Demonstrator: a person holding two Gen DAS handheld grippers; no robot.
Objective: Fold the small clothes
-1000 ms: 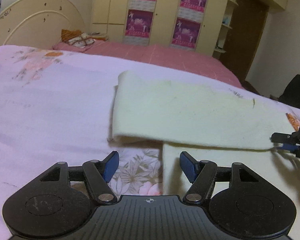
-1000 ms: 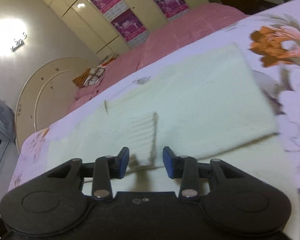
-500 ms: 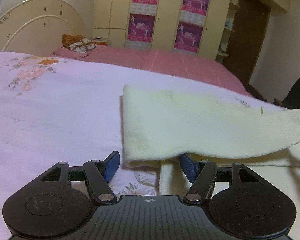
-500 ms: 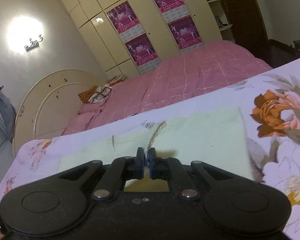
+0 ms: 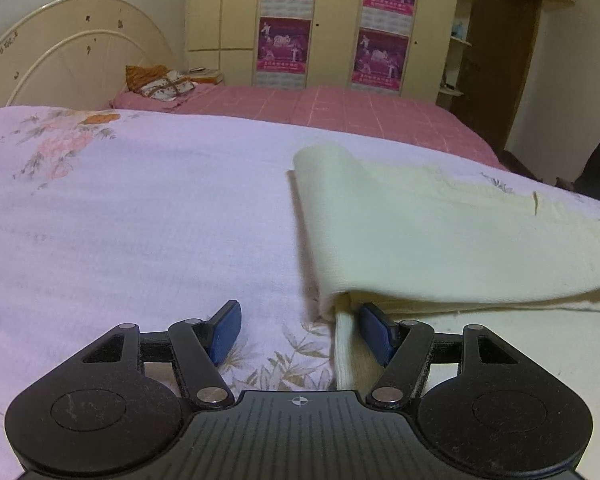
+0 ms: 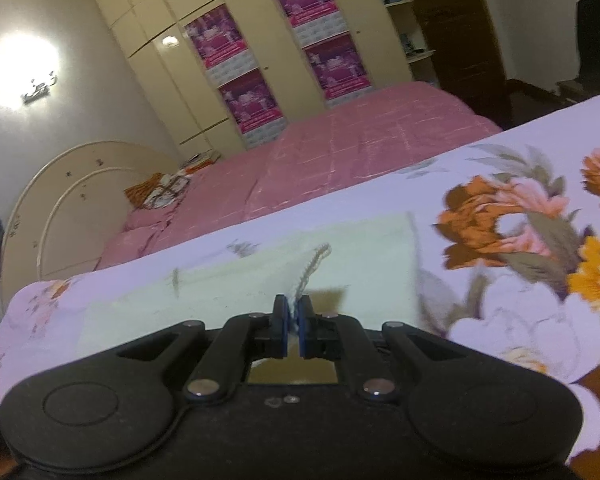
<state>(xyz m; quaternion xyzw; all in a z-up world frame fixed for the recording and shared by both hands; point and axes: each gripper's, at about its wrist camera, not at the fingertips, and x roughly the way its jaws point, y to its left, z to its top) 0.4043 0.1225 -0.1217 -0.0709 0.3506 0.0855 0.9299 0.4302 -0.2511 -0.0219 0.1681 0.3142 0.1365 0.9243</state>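
Cream garment (image 5: 440,240) lies on the floral bedsheet (image 5: 140,220) before us, one corner pinched in our right gripper (image 6: 294,322), whose jaws have just clamped onto it and hold it raised. Our left gripper (image 5: 300,330) stands spread, empty, at the garment's near edge. Beyond sits a pink bed (image 5: 340,108).

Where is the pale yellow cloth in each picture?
Left wrist view: the pale yellow cloth fills the right half, its near corner lifted above the open left tool.
Right wrist view: the cloth lies across the lower middle, one corner pinched in the shut right tool.
Shared landmark: the pink posters on the wardrobe.
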